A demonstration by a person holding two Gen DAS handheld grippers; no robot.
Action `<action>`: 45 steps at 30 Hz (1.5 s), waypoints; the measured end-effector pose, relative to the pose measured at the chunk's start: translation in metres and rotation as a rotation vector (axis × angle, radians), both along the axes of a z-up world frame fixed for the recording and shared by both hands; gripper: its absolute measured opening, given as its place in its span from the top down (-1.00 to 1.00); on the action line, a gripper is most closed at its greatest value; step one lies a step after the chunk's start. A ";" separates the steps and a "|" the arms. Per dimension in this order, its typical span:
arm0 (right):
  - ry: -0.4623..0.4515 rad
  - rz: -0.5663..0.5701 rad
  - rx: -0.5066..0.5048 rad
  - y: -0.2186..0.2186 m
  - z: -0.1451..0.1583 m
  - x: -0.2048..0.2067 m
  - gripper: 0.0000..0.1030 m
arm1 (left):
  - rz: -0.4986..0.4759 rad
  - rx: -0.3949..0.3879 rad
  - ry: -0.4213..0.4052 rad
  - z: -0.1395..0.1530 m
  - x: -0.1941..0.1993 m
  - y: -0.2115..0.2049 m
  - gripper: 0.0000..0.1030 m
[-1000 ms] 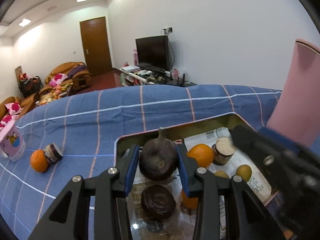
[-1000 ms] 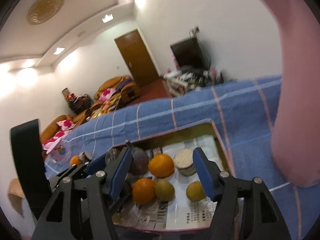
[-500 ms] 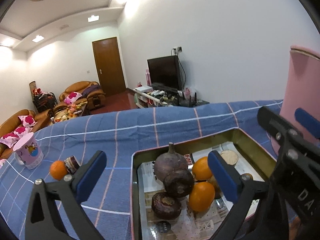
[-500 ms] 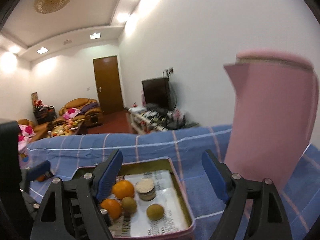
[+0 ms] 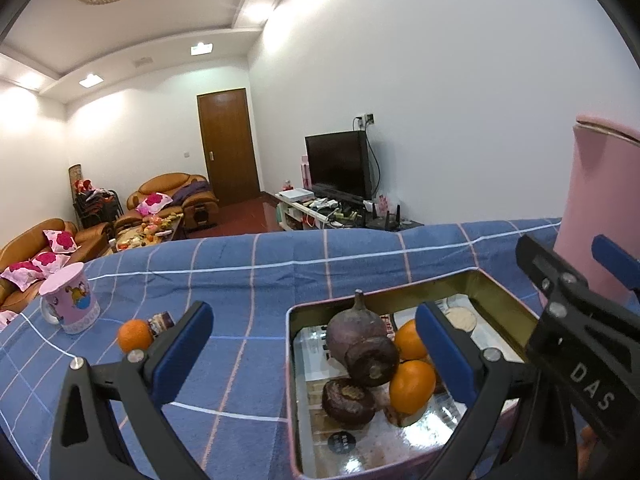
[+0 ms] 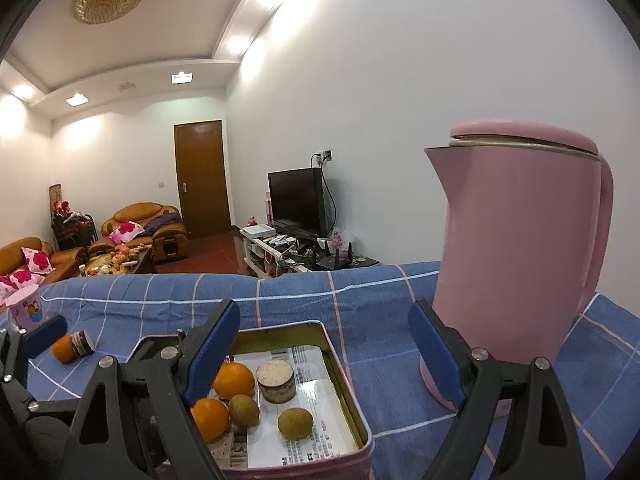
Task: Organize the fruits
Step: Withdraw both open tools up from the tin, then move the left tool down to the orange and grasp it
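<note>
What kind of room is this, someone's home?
Most likely a home living room: a television on a low stand, brown sofas with floral cushions, and a table under a blue checked cloth holding a tin of fruit and a pink kettle.

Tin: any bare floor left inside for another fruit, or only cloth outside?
The tin is bare along its right side, on the paper between the kiwi and the right wall. Its left half is crowded with dark fruits and oranges. Outside, the cloth is bare between the loose orange and the tin.
</note>
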State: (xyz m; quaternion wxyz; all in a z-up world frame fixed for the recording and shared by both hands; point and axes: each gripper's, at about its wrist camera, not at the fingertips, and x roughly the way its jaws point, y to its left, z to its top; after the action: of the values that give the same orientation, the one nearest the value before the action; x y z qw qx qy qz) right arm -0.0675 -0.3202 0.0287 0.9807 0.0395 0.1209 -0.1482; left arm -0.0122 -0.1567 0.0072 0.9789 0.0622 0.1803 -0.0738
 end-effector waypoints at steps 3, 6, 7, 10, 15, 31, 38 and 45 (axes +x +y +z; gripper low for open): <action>0.005 -0.017 -0.010 0.003 0.000 -0.003 -0.70 | 0.010 -0.014 -0.007 0.000 -0.004 0.008 -1.00; 0.008 -0.038 -0.010 0.005 0.000 -0.006 -0.70 | 0.020 -0.023 -0.010 0.001 -0.006 0.016 -1.00; 0.010 -0.045 -0.005 0.005 0.000 -0.007 -0.70 | 0.022 -0.020 -0.010 0.001 -0.005 0.018 -1.00; 0.023 -0.057 0.031 0.007 -0.001 -0.008 -0.70 | 0.026 0.005 -0.021 0.001 -0.006 0.025 -1.00; 0.024 -0.066 0.042 0.019 -0.002 -0.009 -0.70 | 0.046 0.023 -0.037 0.001 -0.006 0.039 -1.00; 0.035 0.012 0.030 0.098 -0.004 0.018 -0.70 | 0.098 0.068 -0.057 0.002 0.010 0.096 -1.00; 0.040 0.046 0.054 0.129 -0.005 0.039 -0.70 | 0.147 0.052 -0.026 0.002 0.031 0.135 -1.00; 0.050 0.077 0.059 0.160 -0.007 0.060 -0.70 | 0.189 0.049 -0.008 -0.002 0.047 0.167 -1.00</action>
State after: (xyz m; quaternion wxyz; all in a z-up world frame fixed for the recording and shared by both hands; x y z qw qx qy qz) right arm -0.0076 -0.1598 0.0215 0.9808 0.0601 0.1509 -0.1078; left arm 0.0347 0.0107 0.0053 0.9803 0.0692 0.1833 0.0237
